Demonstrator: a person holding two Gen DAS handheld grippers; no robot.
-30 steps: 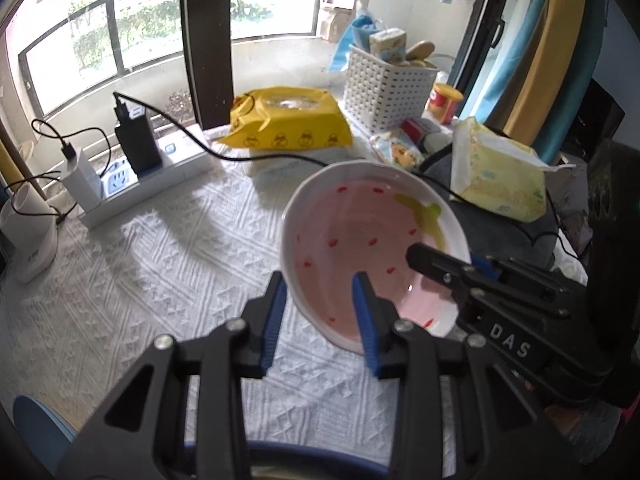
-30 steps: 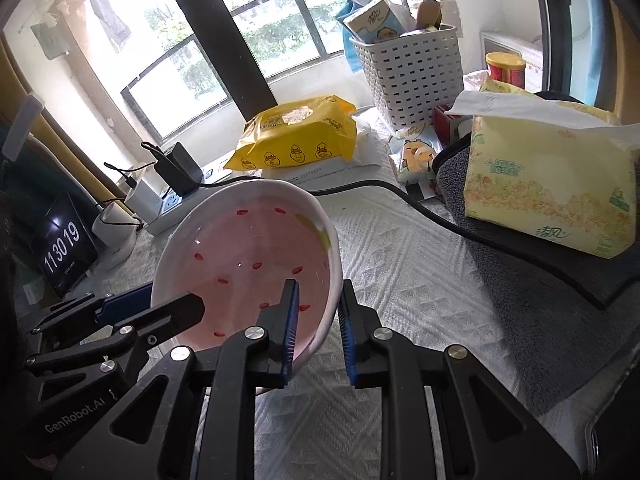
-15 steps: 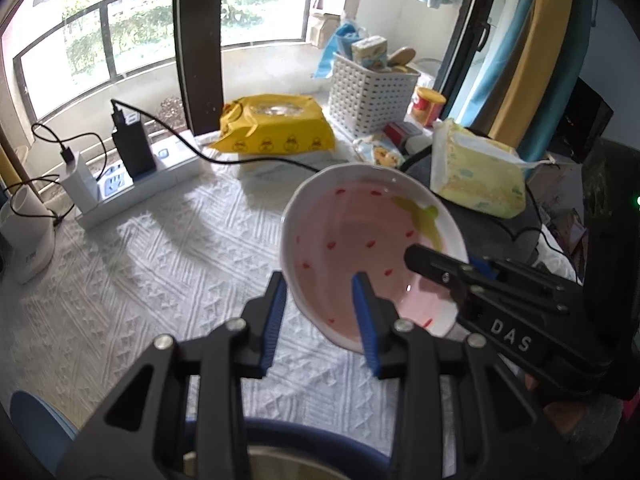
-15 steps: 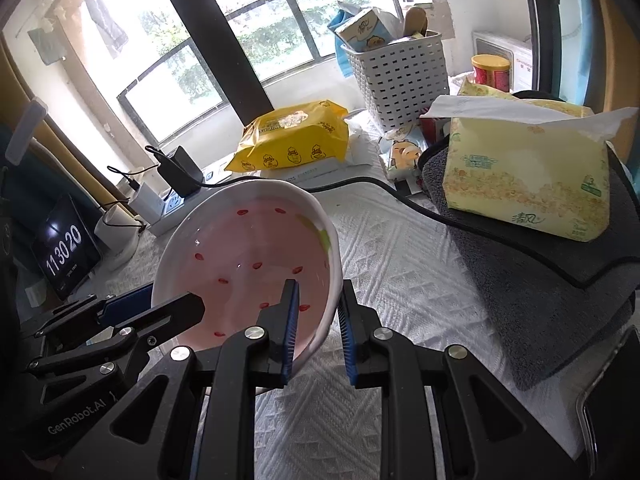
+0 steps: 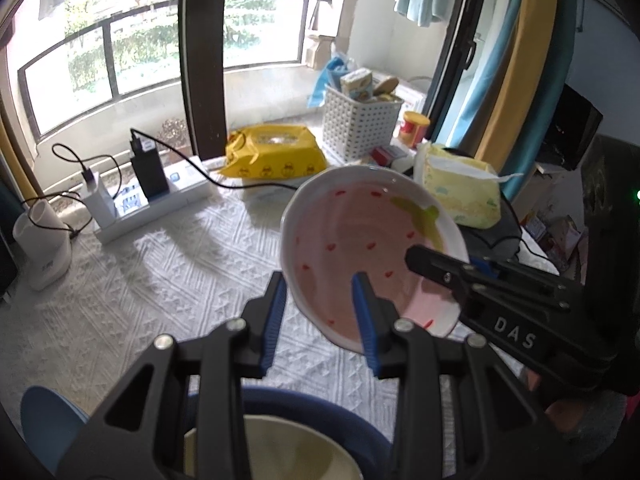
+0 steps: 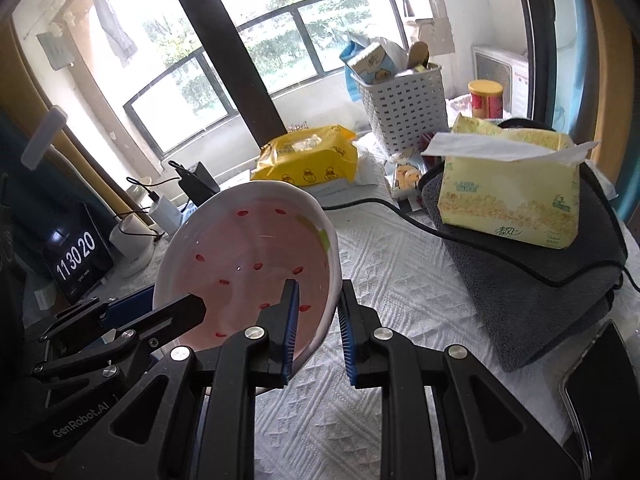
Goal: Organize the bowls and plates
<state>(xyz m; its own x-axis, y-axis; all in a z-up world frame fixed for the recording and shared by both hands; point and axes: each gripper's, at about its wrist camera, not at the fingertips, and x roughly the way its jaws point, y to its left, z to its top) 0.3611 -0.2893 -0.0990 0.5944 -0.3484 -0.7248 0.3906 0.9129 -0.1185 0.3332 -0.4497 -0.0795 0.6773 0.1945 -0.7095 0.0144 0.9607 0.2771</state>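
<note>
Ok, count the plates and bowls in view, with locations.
3: pink bowl held in left gripper and right gripper; blue-rimmed bowl below the left one; blue dish edge, bottom left there. Others may be hidden.

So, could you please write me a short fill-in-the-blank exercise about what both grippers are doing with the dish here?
1. The left gripper and the right gripper grip the rim of the same pink ____ on opposite sides.
2. The dish's pink inside carries small ____ spots.
3. The yellow wipes pack lies in front of the ____.
4. The white basket stands to the ____ of that pack in the right wrist view.

Missing words: bowl; red; window; right
</note>
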